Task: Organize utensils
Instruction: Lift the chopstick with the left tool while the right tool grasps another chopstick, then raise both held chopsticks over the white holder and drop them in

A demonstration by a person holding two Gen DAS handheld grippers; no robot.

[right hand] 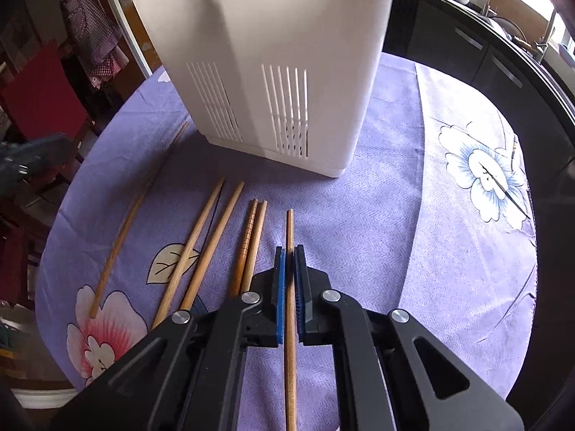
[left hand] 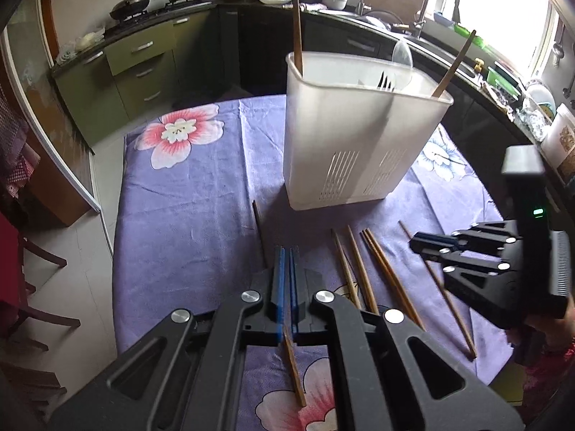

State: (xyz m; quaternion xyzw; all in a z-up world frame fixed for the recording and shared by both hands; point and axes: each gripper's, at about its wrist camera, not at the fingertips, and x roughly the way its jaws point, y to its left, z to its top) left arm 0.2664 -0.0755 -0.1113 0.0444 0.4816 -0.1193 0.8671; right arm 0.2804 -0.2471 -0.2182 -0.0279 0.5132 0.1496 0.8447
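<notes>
A white slotted utensil holder (left hand: 359, 143) (right hand: 266, 54) stands on the purple flowered tablecloth (left hand: 187, 215). It holds two wooden sticks, a fork and a clear spoon. Several wooden chopsticks (left hand: 359, 273) (right hand: 208, 244) lie loose in front of it. My right gripper (right hand: 290, 251) (left hand: 418, 248) is shut on one chopstick (right hand: 289, 359), which runs lengthwise between the blue pads. My left gripper (left hand: 287, 262) is shut with nothing seen between its pads. It hovers over a darker chopstick (left hand: 259, 233) that passes beneath it; in the right wrist view it is only a blur at the left edge.
The round table's edge (right hand: 532, 287) curves close on the right. Red chairs (right hand: 43, 100) stand off the left side. Kitchen cabinets (left hand: 143, 68) and a sink counter (left hand: 431, 32) lie beyond. A person's hand (left hand: 550, 330) holds the right gripper.
</notes>
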